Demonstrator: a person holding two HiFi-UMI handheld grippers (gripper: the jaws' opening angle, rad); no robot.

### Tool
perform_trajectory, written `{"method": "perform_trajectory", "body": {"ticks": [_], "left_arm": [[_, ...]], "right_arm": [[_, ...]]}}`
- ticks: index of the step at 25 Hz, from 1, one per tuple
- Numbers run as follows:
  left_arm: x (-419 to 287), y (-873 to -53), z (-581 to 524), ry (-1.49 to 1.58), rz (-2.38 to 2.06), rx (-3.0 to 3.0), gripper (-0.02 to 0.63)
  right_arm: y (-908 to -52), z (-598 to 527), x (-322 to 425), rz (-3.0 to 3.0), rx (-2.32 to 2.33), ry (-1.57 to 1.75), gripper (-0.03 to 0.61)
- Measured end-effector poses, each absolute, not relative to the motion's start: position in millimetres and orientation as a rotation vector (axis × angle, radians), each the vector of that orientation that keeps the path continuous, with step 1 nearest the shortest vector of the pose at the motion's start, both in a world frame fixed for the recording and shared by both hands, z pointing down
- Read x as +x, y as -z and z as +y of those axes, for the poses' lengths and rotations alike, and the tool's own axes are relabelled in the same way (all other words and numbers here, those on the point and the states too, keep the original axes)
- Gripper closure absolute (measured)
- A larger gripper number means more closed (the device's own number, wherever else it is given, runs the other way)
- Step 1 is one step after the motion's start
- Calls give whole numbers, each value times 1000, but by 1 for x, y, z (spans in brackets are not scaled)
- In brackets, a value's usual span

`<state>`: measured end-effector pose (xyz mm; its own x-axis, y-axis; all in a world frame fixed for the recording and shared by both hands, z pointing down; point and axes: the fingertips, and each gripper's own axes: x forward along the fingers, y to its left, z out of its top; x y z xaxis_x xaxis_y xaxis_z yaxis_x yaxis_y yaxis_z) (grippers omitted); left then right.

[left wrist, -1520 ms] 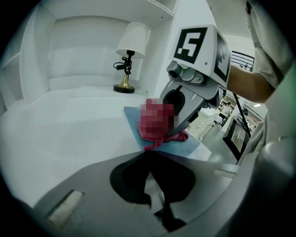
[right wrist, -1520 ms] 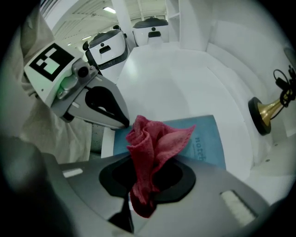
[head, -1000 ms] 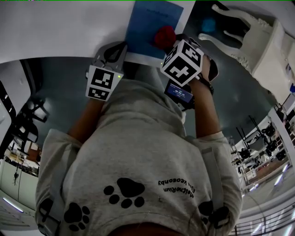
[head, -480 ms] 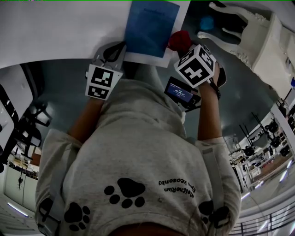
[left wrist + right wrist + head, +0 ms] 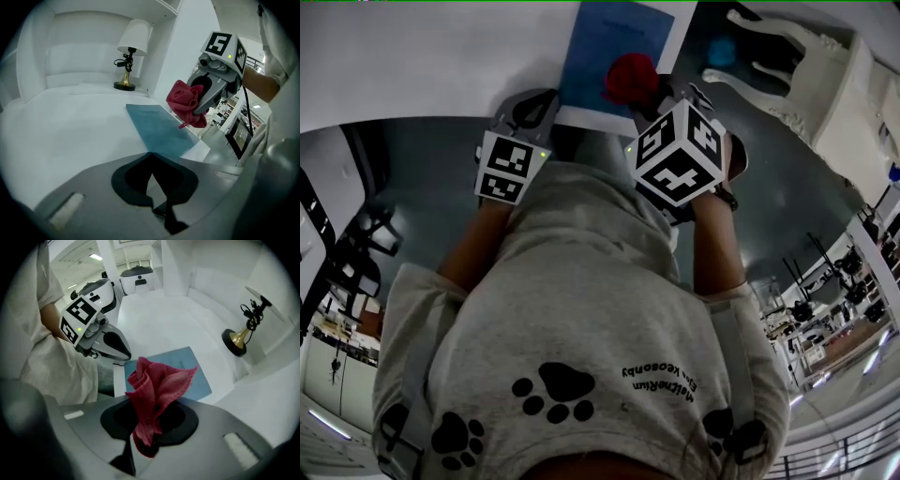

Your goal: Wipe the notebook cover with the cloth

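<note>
A blue notebook [image 5: 609,52] lies flat near the corner of the white table [image 5: 422,66]. In the left gripper view the notebook [image 5: 157,129] runs away from my jaws. My right gripper [image 5: 649,92] is shut on a crumpled red cloth [image 5: 630,77], which sits over the notebook's right part. The cloth [image 5: 157,385] sticks up out of my right gripper [image 5: 150,404] with the notebook [image 5: 187,366] behind it. The cloth [image 5: 187,102] appears to hang just above the cover. My left gripper [image 5: 532,105] is shut, its tip [image 5: 150,155] at the notebook's near left corner.
A lamp [image 5: 132,44] with a white shade and gold base [image 5: 236,341] stands at the back of the table against the white alcove wall. A white chair [image 5: 797,66] is on the right, with a blue object [image 5: 722,49] on the floor beside it.
My right gripper swung the cloth right, off the notebook's edge, then back left over the cover. The left gripper has stayed put.
</note>
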<state>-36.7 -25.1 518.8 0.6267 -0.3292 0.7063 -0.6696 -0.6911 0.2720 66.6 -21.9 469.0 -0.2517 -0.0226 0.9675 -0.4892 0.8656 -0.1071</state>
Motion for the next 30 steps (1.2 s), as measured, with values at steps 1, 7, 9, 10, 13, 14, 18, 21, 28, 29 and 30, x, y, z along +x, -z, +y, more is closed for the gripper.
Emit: {"method": "perform_trajectory", "body": {"ticks": [1,7,9,10,13,14,18,21,28,29,30], "left_arm": [[-38,-519,-25,-866,-785,2323,620],[-48,-522,-23,-882,-785,2296,620],[-50,-522,-22,-891,-783,2291,620],[-49,-522,-22,-894,-783,2289,620],[-47,-525,-23,-907,-778,2286,620],[-47,-525,-23,-913,-778,2285,620],[-46,-527,-23,-933,-781,2279,620],[-46,-528,-24,-937,-785,2275,620],[-48,-528,-23,-921,-801,2261,620],[-48,-528,-23,-921,-802,2262,620],[-48,-528,-24,-920,-803,2262,620]], "right_arm": [[-469,-23,59,-1796,373,-449,491],[-468,-24,10,-1865,285,-392,491],[-470,-23,-5,-1881,254,-379,491],[-472,-23,-10,-1887,239,-373,491],[-480,-21,-23,-1898,200,-365,491],[-482,-20,-27,-1900,189,-366,491],[-497,-15,-33,-1889,146,-377,491],[-508,-11,-33,-1875,118,-386,491],[-521,-3,-31,-1836,81,-381,491],[-521,-2,-30,-1833,82,-386,491],[-521,-2,-28,-1828,84,-391,491]]}}
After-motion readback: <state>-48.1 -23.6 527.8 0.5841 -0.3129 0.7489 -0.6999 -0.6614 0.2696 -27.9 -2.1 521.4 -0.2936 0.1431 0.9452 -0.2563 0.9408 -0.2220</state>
